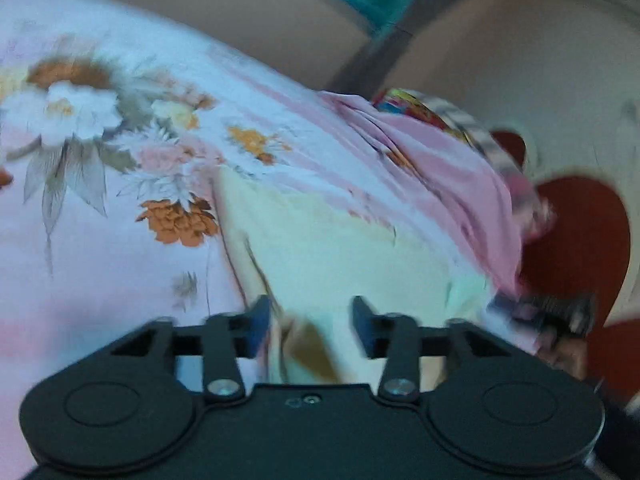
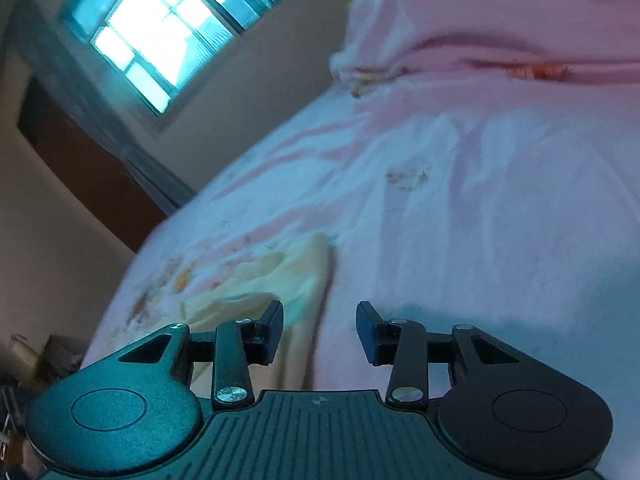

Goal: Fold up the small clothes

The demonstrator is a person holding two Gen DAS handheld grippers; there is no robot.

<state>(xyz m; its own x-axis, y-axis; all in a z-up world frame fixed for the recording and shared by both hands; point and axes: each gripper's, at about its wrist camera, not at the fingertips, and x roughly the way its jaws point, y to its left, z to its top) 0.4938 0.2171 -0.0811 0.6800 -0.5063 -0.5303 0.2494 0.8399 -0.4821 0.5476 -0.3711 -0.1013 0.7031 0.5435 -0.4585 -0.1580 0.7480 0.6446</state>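
1. Left wrist view: we see the left gripper (image 1: 312,326) with its jaws apart and nothing pinched between them. The pale yellow garment (image 1: 332,248) lies flat on the pink floral bedsheet (image 1: 100,152), just ahead of and under the fingertips. At the right edge, a second black gripper (image 1: 556,312) is blurred.
2. Right wrist view: we see the right gripper (image 2: 320,334), jaws apart and empty. The pale yellow garment (image 2: 280,276) lies bunched on the bedsheet (image 2: 460,208), beside the left finger. A window (image 2: 160,28) glows beyond.
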